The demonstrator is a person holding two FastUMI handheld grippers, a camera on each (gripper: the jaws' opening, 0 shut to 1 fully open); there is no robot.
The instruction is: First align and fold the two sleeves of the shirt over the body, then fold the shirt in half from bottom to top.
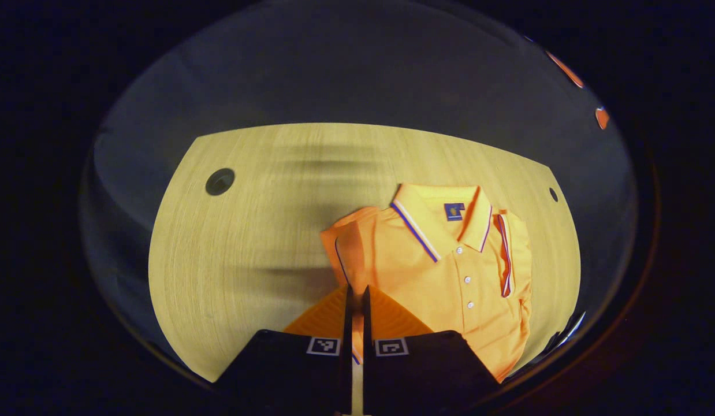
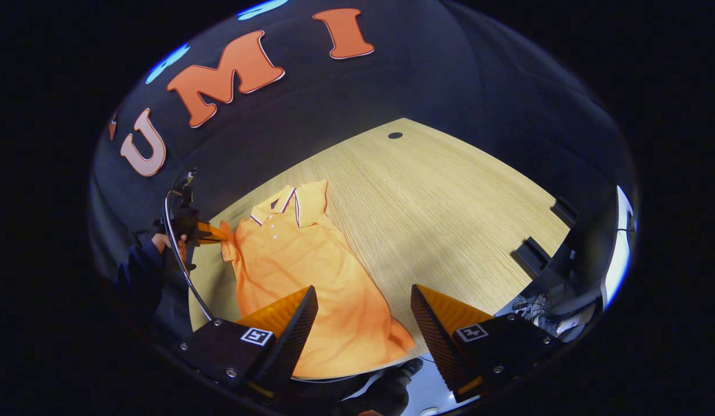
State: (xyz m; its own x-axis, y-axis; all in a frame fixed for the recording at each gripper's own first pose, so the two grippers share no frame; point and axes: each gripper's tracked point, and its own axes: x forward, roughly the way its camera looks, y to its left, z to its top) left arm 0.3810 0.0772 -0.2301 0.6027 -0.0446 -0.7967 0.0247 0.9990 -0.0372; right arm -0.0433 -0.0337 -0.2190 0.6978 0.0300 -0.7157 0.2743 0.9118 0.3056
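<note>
An orange polo shirt point(image 1: 450, 277) lies face up on the wooden table point(image 1: 248, 231), collar toward the far side. One sleeve point(image 1: 506, 254) is folded over the body beside the button placket. My left gripper point(image 1: 357, 297) is shut on the other sleeve point(image 1: 343, 242) at the shirt's left edge, with cloth showing between the fingers. In the right gripper view the shirt point(image 2: 311, 283) runs diagonally, and the left gripper point(image 2: 219, 236), held by a hand point(image 2: 161, 240), pinches that sleeve. My right gripper point(image 2: 363, 289) hangs open above the shirt's lower part, near the hem.
The table point(image 2: 450, 202) has a round cable hole point(image 1: 220, 181) at the far left and another hole point(image 2: 395, 135) near the far edge. Dark brackets point(image 2: 531, 254) sit at the table's right edge. Bare wood extends left and right of the shirt.
</note>
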